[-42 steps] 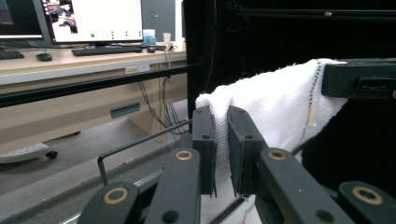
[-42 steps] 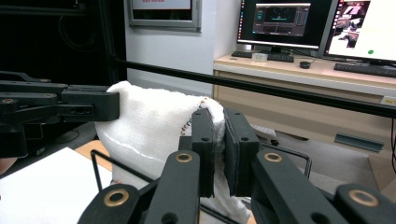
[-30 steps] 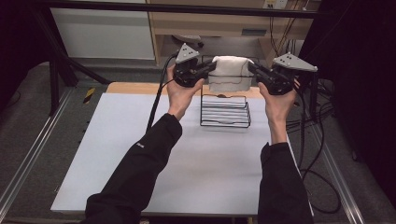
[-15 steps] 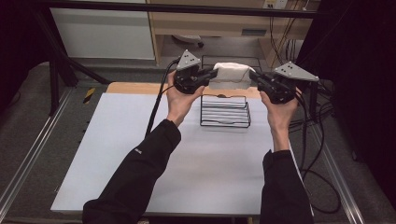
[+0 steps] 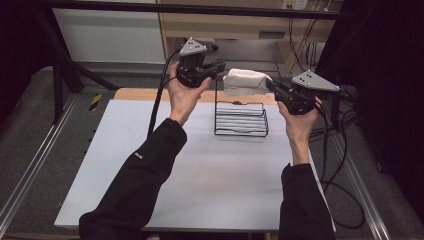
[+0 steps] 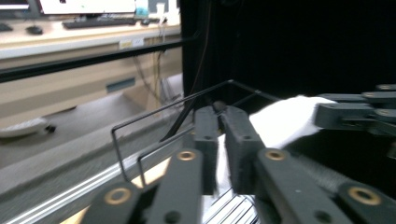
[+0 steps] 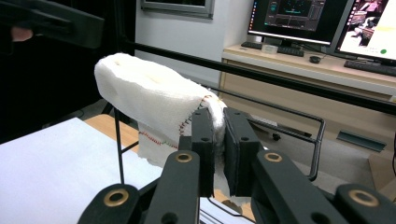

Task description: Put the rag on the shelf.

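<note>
The left gripper (image 5: 212, 67) rose, both grippers pinching the towel (image 5: 245, 80) between them.

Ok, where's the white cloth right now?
In the high view the white cloth hangs above the wire rack at the table's far edge, between the two tools, each clamped on one end.

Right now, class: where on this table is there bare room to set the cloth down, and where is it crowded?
Free: the white mat in front of the wire rack, between the sleeves, and its left part. Crowded: the far edge, where both claws, left and right, hold the white cloth above the rack.
</note>
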The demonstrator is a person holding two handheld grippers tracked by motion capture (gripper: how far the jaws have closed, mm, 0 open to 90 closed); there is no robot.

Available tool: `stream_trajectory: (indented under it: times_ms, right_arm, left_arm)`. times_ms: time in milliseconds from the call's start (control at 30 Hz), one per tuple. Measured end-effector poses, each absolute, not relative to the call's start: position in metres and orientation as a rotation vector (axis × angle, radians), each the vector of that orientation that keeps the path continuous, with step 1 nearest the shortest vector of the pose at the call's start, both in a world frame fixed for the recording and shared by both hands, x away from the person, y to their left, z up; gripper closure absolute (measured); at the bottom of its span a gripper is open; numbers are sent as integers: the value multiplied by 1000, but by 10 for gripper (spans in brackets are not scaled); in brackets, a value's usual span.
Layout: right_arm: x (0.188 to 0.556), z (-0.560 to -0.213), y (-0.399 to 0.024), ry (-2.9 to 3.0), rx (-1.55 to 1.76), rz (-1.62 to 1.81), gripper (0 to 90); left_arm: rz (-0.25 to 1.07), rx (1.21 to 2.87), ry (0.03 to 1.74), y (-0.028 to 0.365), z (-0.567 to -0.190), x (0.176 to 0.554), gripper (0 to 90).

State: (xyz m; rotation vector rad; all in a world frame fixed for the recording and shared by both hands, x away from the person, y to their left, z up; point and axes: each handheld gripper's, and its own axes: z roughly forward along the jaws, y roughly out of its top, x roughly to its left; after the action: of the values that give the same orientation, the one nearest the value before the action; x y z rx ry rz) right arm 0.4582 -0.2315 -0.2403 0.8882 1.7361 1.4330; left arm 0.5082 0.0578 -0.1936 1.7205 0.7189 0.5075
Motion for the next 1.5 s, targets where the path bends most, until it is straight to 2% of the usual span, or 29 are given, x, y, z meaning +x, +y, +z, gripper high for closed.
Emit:
stream_trajectory:
  times_ms: [67,300,567,767,933,1167,1233,1433,1500]
  right_arm:
    - [458,-241,-232,1736,892,1438,835]
    - [457,-244,-232,1746,888,1442,834]
    - [455,-248,-233,1759,879,1443,829]
    - [455,-251,-233,1781,881,1428,817]
    - [452,-250,-234,1798,871,1423,785]
    - [445,-246,-236,1782,862,1469,665]
    - [444,-244,-235,1784,860,1473,680]
    - [452,-251,-224,1884,919,1457,881]
    - [457,-258,-221,1901,953,1433,900]
  left_arm:
    - [505,1741,730,54,-194,514,894]
    - [432,1771,735,42,-205,527,897]
    - [399,1833,638,36,-210,510,897]
    - [388,1868,636,35,-220,507,897]
    - [390,1874,641,33,-226,508,898]
    - [412,1890,644,28,-235,508,899]
    - [417,1898,649,26,-239,509,899]
    - [425,1905,656,26,-250,511,899]
    - [426,1902,654,27,-253,512,899]
